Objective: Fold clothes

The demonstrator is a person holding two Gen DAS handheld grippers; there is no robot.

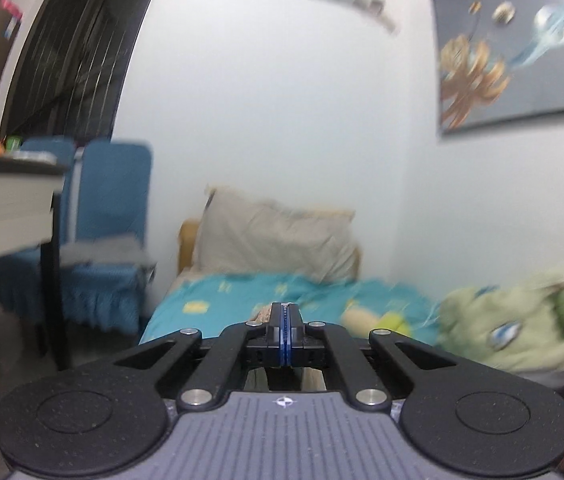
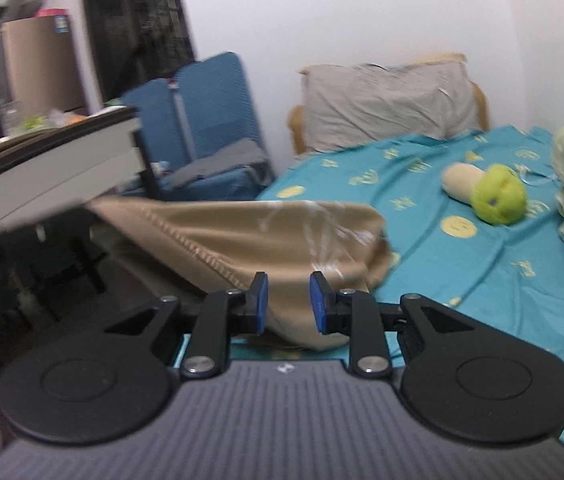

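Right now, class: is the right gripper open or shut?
Open. The right gripper shows a clear gap between its blue pads, with the tan cloth visible through it, ungripped.

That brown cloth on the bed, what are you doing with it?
Someone is folding clothes on a bed with a gripper tool in each hand. The brown cloth is lifted and stretched toward the left, above the blue bedsheet. The right gripper is open, right in front of the cloth. The left gripper is shut, though what it pinches is hidden. A green stuffed toy lies further back.
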